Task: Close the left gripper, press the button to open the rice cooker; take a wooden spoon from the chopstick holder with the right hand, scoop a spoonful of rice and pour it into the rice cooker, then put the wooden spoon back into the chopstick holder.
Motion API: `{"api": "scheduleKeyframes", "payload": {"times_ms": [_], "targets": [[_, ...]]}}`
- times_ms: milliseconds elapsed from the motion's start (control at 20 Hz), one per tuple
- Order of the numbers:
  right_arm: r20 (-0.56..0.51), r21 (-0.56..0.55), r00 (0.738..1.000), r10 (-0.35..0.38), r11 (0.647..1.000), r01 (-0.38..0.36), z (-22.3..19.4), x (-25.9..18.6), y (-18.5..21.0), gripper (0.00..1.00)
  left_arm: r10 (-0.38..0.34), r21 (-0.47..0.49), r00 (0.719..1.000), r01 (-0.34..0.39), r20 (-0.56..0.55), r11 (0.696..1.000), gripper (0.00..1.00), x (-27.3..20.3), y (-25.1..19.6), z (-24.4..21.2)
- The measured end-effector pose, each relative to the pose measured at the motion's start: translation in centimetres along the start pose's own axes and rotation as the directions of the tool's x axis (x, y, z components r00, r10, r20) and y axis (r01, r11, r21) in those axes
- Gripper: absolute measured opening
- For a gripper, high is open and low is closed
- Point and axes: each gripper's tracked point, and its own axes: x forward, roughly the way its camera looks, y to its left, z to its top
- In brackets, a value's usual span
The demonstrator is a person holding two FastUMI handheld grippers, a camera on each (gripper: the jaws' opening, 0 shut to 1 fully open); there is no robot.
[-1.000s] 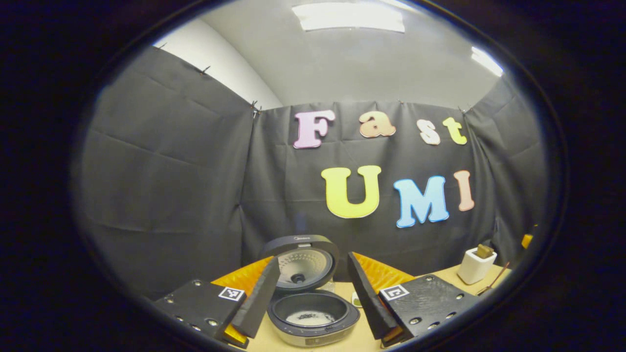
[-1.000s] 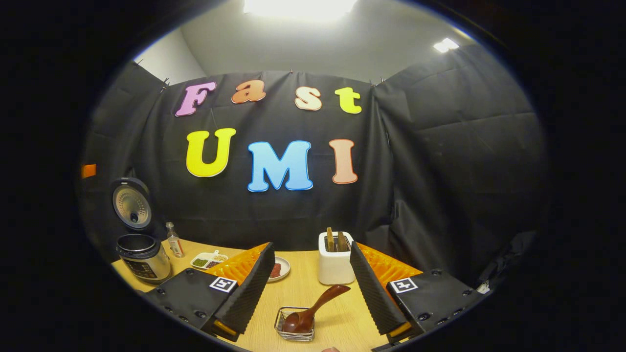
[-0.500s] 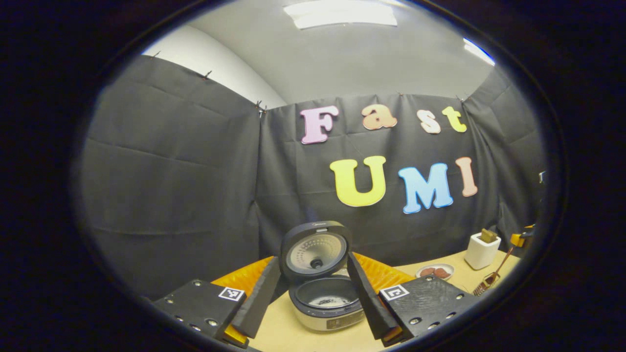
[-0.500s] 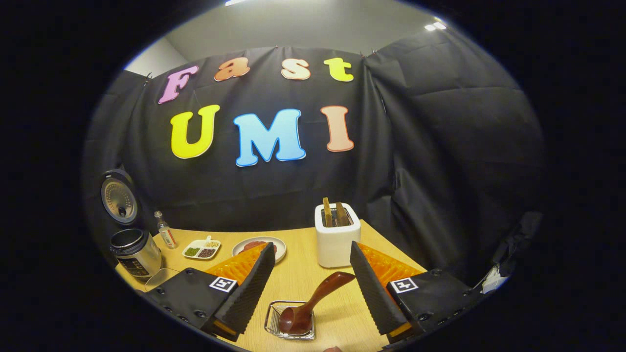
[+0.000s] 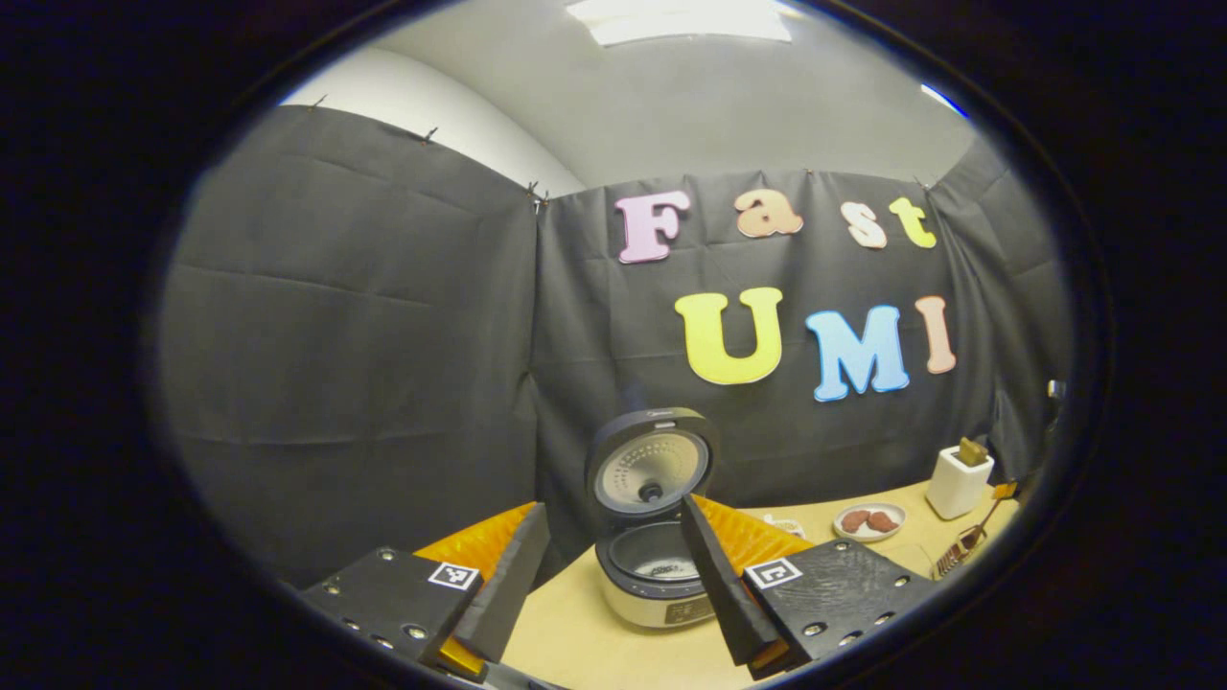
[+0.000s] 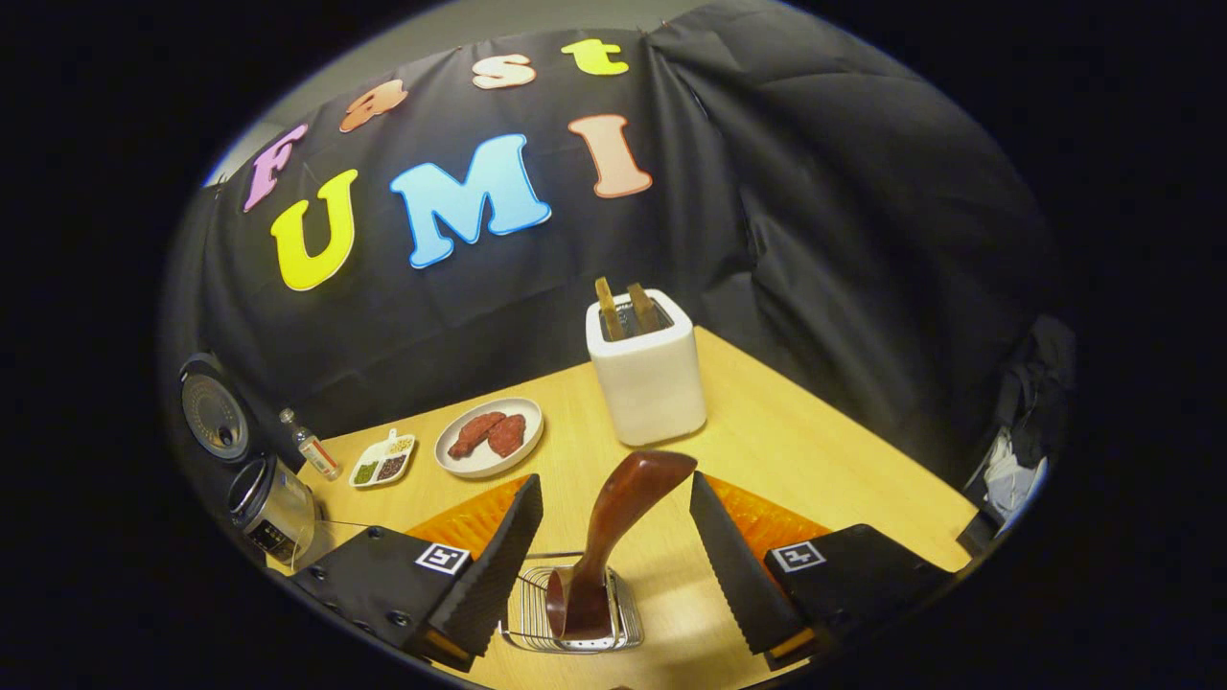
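A glossy, smooth wooden spoon (image 6: pixel 613 522) is seen in a shiny wire metal basket (image 6: pixel 575 623). Behind the basket, the chopstick holder (image 6: pixel 648 383) looks matt white, and the table (image 6: pixel 815 460) beneath is smooth pale wood.

Overhead lighting, strong fisheye curvature
Ceiling panel (image 5: pixel 685 19) glares in the left gripper view; edges bend and dim, centre sharp

rice cooker (image 5: pixel 655 565) stands open (lid upright); wooden spoon (image 6: pixel 609 532) leans in a wire basket (image 6: pixel 575 623).

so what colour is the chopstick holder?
White boxy chopstick holder; clearest in the right gripper view.
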Motion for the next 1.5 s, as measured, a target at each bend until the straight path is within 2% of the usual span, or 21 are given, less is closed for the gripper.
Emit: {"api": "scheduleKeyframes", "payload": {"times_ms": [100, 150, 200, 300, 350, 400, 500, 550, 600, 750, 1150, 1500], "targets": [[-0.056, 0.044, 0.998, 0.019, 0.999, -0.017, -1.3, 0.5, 0.3, 0.90, 0.002, 0.016, 1.000, -0.002, -0.004, 1.000, 0.84, 0.0, 0.0, -0.2], [-0.078, 0.071, 0.996, 0.035, 0.997, -0.030, -1.8, 0.6, 0.7, 0.94, 0.001, 0.022, 1.000, 0.000, -0.007, 1.000, 0.84, 0.0, 0.0, -0.3], [-0.094, 0.093, 0.995, 0.039, 0.995, -0.030, -2.1, 0.8, 0.8, 0.74, -0.002, 0.027, 1.000, 0.002, -0.010, 1.000, 0.84, 0.1, 0.0, -0.3], [-0.106, 0.133, 0.993, 0.044, 0.991, -0.030, -2.2, 1.1, 1.0, 0.55, -0.005, 0.034, 1.000, 0.005, -0.020, 0.999, 0.84, 0.4, 0.1, -0.5], [-0.106, 0.150, 0.993, 0.043, 0.988, -0.027, -2.3, 1.1, 1.0, 0.52, -0.008, 0.036, 1.000, 0.009, -0.022, 0.999, 0.84, 0.5, 0.1, -0.4], [-0.110, 0.166, 0.993, 0.038, 0.986, -0.020, -2.4, 1.1, 0.9, 0.26, -0.009, 0.040, 1.000, 0.010, -0.019, 0.999, 0.84, 0.7, 0.3, -0.1], [-0.122, 0.198, 0.991, 0.050, 0.980, -0.025, -2.4, 0.8, 1.6, 0.21, -0.007, 0.044, 1.000, 0.007, -0.003, 0.999, 0.85, 1.0, 0.6, 0.6], [-0.127, 0.193, 0.992, 0.025, 0.981, 0.000, -2.4, 0.3, 1.1, 0.20, -0.009, 0.041, 1.000, 0.009, 0.003, 0.999, 0.85, 1.3, 0.6, 0.7], [-0.124, 0.191, 0.992, 0.017, 0.982, 0.007, -2.9, 1.6, 0.9, 0.12, -0.012, 0.037, 1.000, 0.012, 0.005, 0.999, 0.85, 1.4, 0.6, 1.0], [-0.106, 0.136, 0.994, 0.029, 0.991, -0.015, -2.0, -1.0, 2.2, 0.12, -0.025, 0.031, 1.000, 0.025, 0.000, 0.999, 0.85, 1.8, 0.3, 0.6], [0.060, -0.047, 0.997, 0.039, 0.998, -0.036, 3.9, -5.2, 5.9, 0.12, -0.080, 0.011, 0.997, 0.080, 0.001, 0.997, 0.84, 3.3, -1.3, 0.0], [0.135, -0.147, 0.984, 0.113, 0.985, -0.093, 6.3, -7.2, 12.5, 0.12, -0.100, -0.019, 0.995, 0.099, -0.019, 0.995, 0.85, 4.5, -0.8, -1.7]]}}
